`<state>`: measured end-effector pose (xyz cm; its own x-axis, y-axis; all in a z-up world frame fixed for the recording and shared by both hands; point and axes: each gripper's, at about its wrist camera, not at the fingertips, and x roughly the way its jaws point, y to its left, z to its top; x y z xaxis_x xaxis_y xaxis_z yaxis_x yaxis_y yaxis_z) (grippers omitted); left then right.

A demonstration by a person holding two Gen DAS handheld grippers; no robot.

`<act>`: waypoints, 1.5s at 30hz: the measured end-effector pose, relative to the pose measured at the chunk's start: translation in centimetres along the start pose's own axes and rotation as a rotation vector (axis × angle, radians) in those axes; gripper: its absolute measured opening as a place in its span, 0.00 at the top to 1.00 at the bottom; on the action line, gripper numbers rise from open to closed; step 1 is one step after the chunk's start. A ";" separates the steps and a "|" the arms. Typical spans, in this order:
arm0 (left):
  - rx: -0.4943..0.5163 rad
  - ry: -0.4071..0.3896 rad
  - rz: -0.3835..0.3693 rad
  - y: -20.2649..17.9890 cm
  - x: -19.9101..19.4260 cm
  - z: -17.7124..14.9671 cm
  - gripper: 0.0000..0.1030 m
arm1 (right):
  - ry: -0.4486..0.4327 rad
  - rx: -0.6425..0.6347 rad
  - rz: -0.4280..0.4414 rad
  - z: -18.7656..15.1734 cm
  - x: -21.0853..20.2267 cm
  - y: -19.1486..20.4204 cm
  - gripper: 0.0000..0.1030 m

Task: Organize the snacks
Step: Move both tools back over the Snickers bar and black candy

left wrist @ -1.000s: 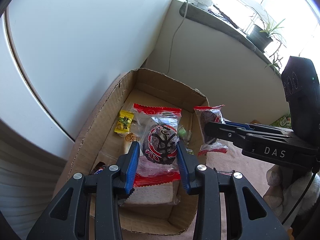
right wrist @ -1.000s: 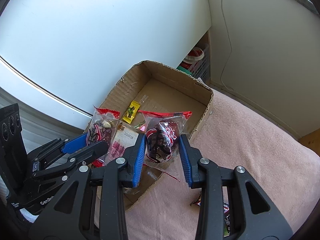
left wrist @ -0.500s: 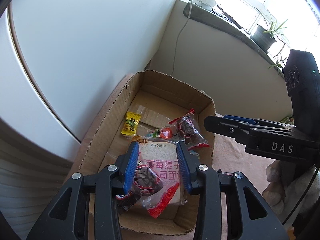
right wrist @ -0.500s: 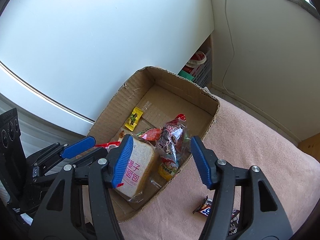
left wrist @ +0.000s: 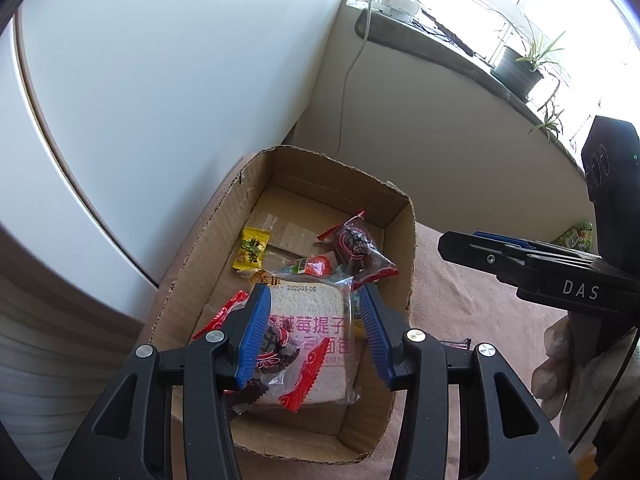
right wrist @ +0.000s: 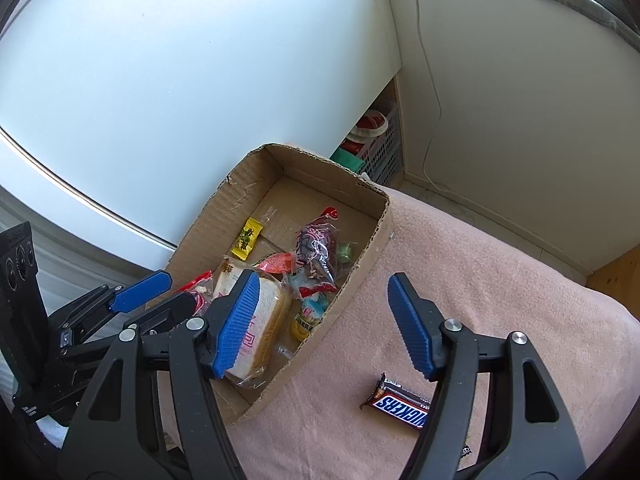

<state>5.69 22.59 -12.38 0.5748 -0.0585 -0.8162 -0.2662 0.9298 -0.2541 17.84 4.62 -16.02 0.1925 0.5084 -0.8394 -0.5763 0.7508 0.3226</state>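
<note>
the far half of the box (right wrist: pixel 362 196) floor is nearly bare, just a yellow candy (right wrist: pixel 246 239); the near half is packed with bread (right wrist: pixel 256 326) and packets. a white panel (right wrist: pixel 160 80) crowds its left wall. right, the pink cloth (right wrist: pixel 500 280) lies open save a snickers bar (right wrist: pixel 402 406).

both wrist views angled steeply down, close, sharing cardboard box (left wrist: pixel 402 216) (right wrist: pixel 362 188)

White cabinet (left wrist: pixel 160 80) meets a beige wall (left wrist: pixel 440 128) under a sunlit windowsill (left wrist: pixel 440 46) with potted plants (left wrist: pixel 520 68)
</note>
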 end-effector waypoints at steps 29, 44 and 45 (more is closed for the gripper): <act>0.201 0.147 -0.199 -11.3 1.9 -6.5 0.56 | 0.057 0.009 -0.131 -12.7 -5.7 -11.4 0.23; 0.113 0.280 -0.238 -12.3 6.1 -8.4 0.56 | 0.161 -0.151 -0.099 -14.7 -1.1 -9.5 0.45; 0.101 0.283 -0.240 -12.5 6.6 -8.5 0.56 | 0.162 -0.158 -0.096 -14.7 -0.9 -9.5 0.45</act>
<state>6.26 7.47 -18.95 0.3715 -0.3634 -0.8543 -0.0641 0.9079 -0.4141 11.48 -9.14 -24.71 0.1297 0.3539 -0.9262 -0.6811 0.7107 0.1762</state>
